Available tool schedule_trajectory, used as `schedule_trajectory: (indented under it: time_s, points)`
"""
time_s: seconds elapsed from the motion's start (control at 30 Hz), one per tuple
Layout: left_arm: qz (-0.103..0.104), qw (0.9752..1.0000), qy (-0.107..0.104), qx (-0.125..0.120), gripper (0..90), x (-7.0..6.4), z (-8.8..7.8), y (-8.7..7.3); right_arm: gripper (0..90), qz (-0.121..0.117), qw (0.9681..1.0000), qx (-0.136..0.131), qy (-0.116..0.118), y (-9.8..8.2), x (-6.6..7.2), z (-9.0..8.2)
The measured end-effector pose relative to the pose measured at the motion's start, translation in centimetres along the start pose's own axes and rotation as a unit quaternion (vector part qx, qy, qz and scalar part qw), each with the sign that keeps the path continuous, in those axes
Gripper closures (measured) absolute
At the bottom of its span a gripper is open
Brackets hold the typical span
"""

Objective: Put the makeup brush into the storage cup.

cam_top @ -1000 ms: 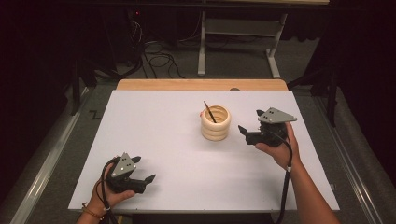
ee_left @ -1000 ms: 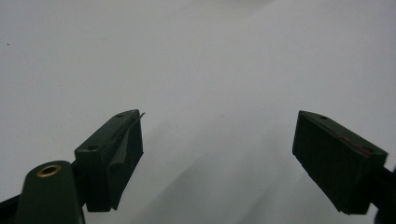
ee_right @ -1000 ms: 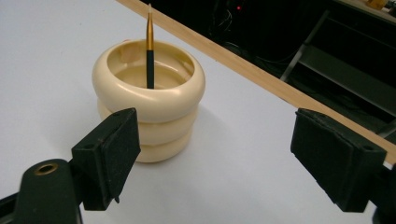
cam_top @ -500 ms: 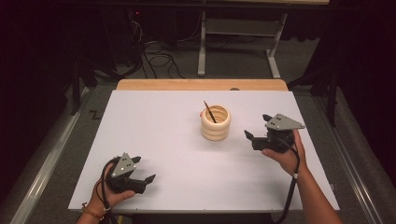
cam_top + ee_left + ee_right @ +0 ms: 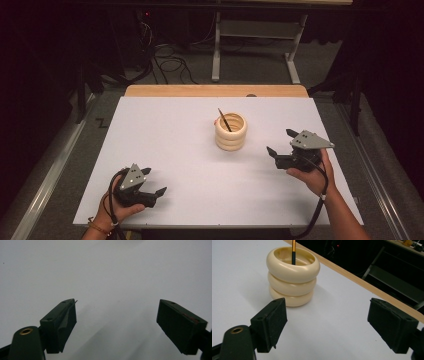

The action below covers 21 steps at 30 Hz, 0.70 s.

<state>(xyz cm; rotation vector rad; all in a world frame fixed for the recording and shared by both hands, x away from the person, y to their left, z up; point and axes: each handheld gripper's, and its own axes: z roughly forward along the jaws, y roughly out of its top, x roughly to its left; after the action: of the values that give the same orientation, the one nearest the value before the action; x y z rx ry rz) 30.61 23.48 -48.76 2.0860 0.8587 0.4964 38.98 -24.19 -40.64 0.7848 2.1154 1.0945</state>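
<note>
A cream holder shaped like three stacked rings (image 5: 231,131) (image 5: 292,276) stands upright near the middle of the white table (image 5: 165,130). A thin dark stick with a gold band (image 5: 223,119) (image 5: 293,252) leans inside it. My right gripper (image 5: 281,142) (image 5: 327,325) hovers to the right of the holder, open and empty, its jaws pointing left toward it. My left gripper (image 5: 152,182) (image 5: 116,323) rests low near the front left edge, open, with bare white table between its jaws.
A wooden strip (image 5: 215,90) (image 5: 367,283) runs along the table's far edge. Beyond it are a metal table frame (image 5: 255,40) and cables (image 5: 167,62) on a dark floor. A metal rail (image 5: 47,175) runs along the left side.
My right gripper has drawn back to the right and toward the front, away from the holder. The left gripper has stayed put.
</note>
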Motion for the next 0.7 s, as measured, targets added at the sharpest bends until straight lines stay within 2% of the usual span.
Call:
schedule_trajectory:
  time_s: [0.7]
  points:
    - [0.001,1.0000,0.001,-0.001,17.2,0.0,0.0,0.0,16.9,-0.002,1.0000,0.001,0.005,-2.4,0.1,-2.0]
